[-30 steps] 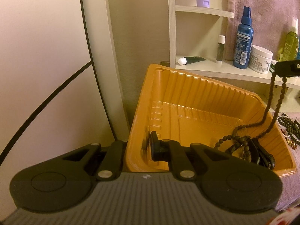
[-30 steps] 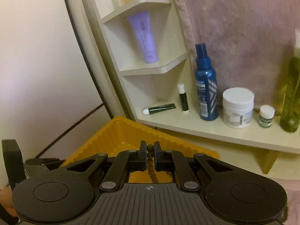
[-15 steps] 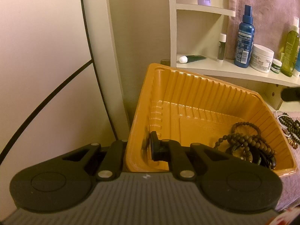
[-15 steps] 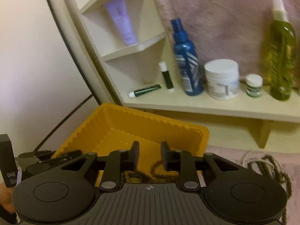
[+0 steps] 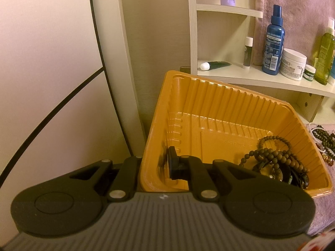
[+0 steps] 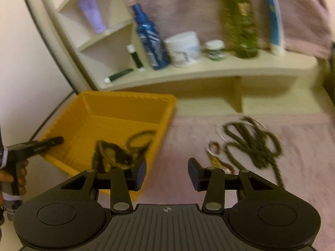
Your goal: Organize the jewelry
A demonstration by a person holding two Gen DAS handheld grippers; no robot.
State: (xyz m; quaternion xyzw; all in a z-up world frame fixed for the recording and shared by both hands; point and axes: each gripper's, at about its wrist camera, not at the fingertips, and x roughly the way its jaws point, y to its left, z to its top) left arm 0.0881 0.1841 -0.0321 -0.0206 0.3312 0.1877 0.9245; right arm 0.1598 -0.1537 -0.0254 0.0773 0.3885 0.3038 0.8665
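Left gripper (image 5: 165,163) jaws pinch yellow tray (image 5: 219,108) wall; right gripper (image 6: 166,174) jaws opening, empty, bead necklaces (image 6: 253,144) at 1 o'clock.

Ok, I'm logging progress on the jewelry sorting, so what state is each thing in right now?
Yellow ribbed plastic tray: tilted, wall pinched by the left gripper, which is shut on it.
Dark wooden bead bracelets: heaped in the tray's corner.
Dark bead strands: loose on the pink cloth, outside the tray.
Right gripper: jaws opening, nothing between them.
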